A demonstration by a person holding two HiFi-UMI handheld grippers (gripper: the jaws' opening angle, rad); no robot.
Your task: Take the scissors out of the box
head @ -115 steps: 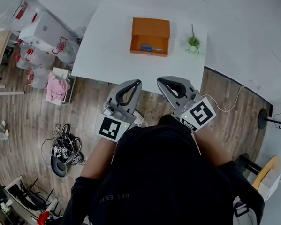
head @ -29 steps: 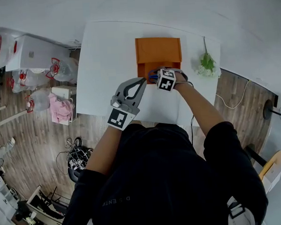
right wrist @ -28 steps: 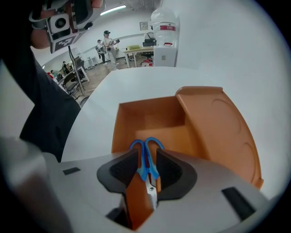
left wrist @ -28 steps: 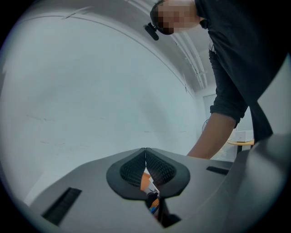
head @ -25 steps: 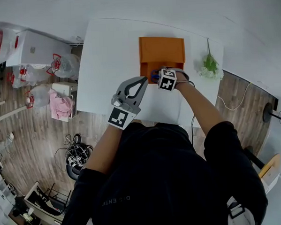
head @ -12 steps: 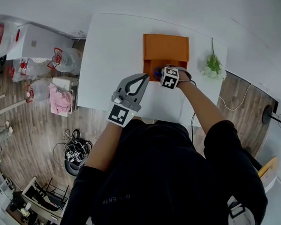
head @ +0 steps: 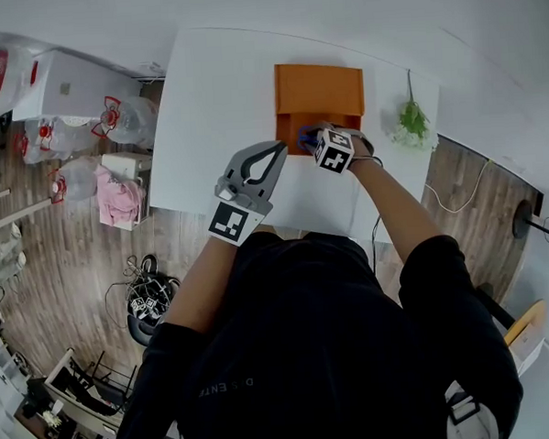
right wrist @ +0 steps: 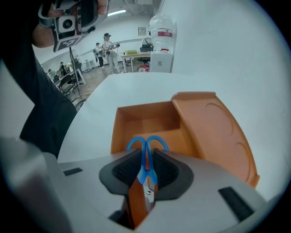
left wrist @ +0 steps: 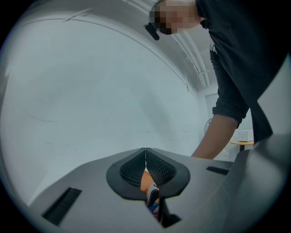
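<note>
Keep right gripper [right wrist: 146, 163], jaws just narrowed onto the blue-handled scissors [right wrist: 145, 154] inside the orange box [right wrist: 119, 132] on the table [head: 213, 98], pinched firm and lift straight up past the front wall; leave left gripper [left wrist: 145, 160], closed and empty, parked.

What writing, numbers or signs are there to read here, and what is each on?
"D S ENT", partly lost in folds: white print on the person's dark top.
Square markers on the two cubes: black-and-white patterns, no letters.
Red label on the water bottle, red print on the floor bags: too small to read.
Orange box and scissors: no text.
</note>
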